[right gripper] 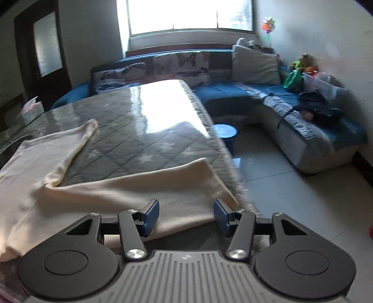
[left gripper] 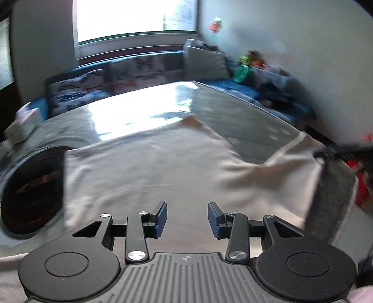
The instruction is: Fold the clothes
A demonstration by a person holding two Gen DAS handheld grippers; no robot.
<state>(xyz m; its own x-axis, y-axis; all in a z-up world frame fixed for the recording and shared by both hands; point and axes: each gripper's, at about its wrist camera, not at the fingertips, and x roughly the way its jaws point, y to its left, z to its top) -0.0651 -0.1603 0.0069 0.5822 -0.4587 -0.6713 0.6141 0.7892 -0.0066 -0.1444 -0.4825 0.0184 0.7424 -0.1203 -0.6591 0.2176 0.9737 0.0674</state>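
While both sets of jaws gape empty, the cream garment (right gripper: 112,186) lies spread beneath them — ungrasped.

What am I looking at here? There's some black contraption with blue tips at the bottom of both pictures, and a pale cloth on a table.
Each picture comes from a small camera mounted on a hand-held tool, a two-finger gripper that a person carries, one in each hand. The black parts at the bottom are the tool itself, and the blue pads are its fingertips. One picture looks along the left gripper, the other along the right gripper. Both are open and hold nothing. Ahead lies a cream garment, spread on a table with a quilted star-pattern cover under a shiny clear sheet. One part of the garment stretches away across the table. Behind are a blue sofa and a bright window.
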